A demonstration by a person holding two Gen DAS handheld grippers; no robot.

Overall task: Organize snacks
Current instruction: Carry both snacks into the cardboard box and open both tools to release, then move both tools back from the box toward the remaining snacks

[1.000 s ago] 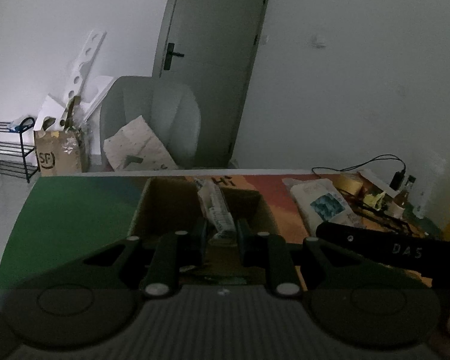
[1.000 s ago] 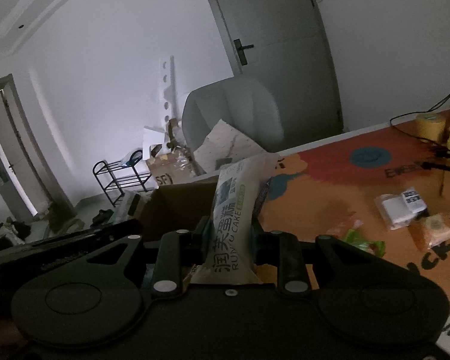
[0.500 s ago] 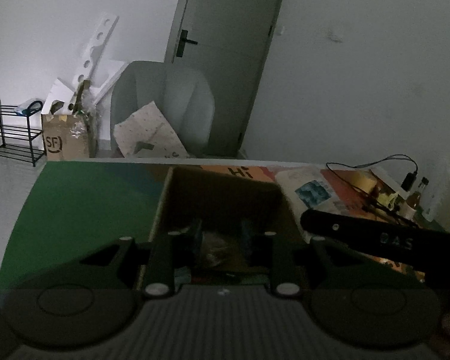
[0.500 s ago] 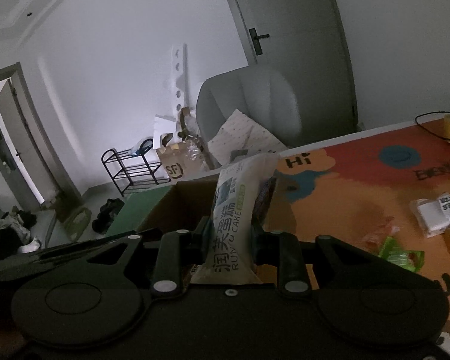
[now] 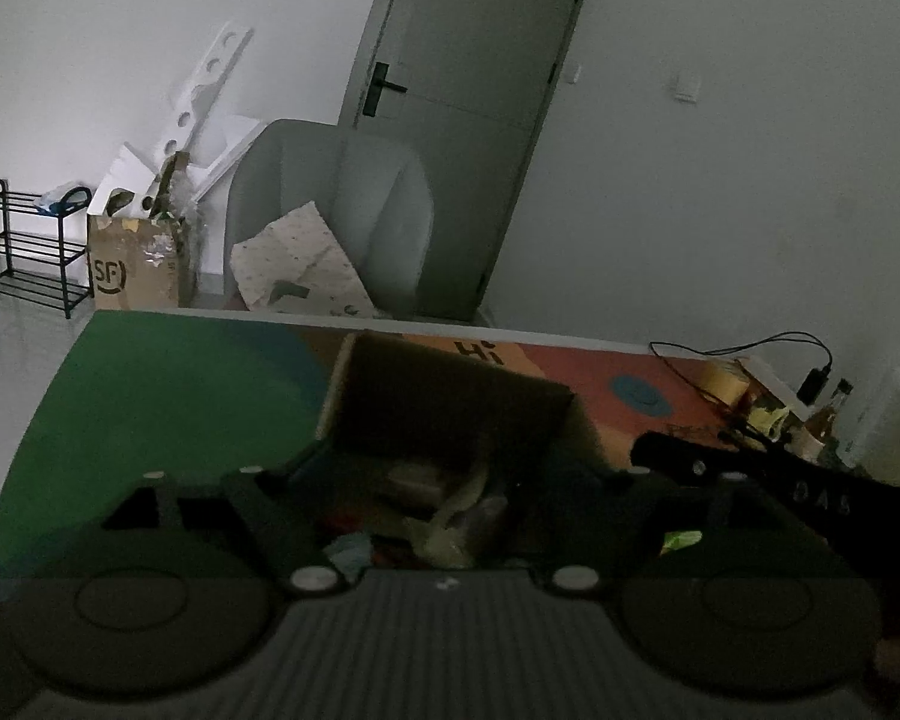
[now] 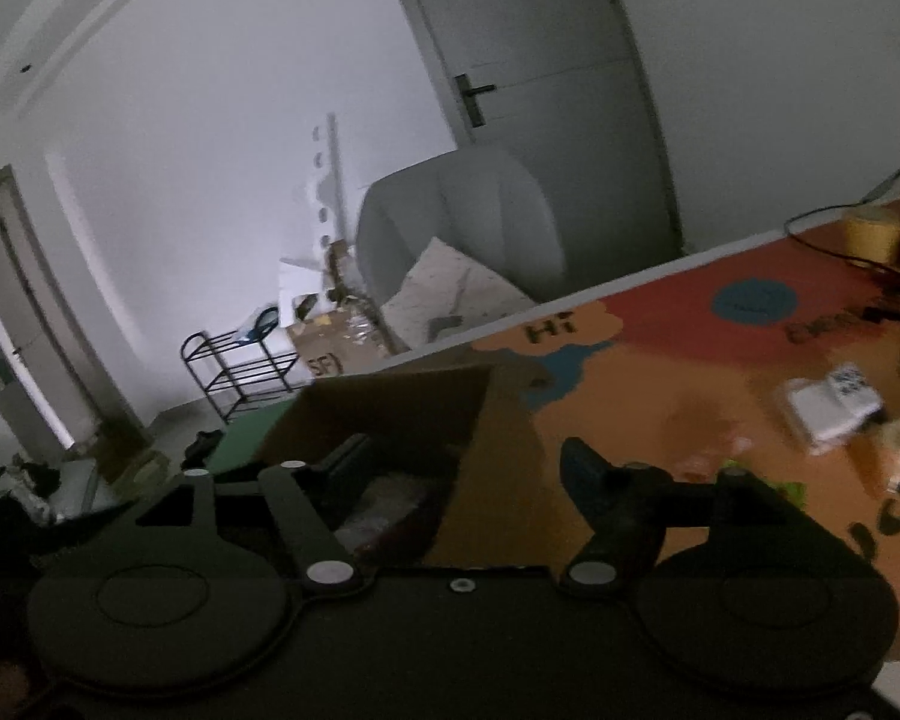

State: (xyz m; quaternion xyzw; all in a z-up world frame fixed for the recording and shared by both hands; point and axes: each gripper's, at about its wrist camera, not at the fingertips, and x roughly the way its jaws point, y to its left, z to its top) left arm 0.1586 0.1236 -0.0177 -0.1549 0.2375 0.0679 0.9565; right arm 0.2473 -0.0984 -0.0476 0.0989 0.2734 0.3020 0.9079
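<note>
Two views. Left wrist: left tongs (image 5: 444, 480) just spread, nothing pinched, over cardboard box (image 5: 450, 396) on bench (image 5: 168, 378); snack packets (image 5: 450, 516) inside, likely dropped. Right wrist: right tongs (image 6: 468, 468) just spread, empty, straddling box wall; loose snacks (image 6: 834, 414) remaining on bench.
</note>
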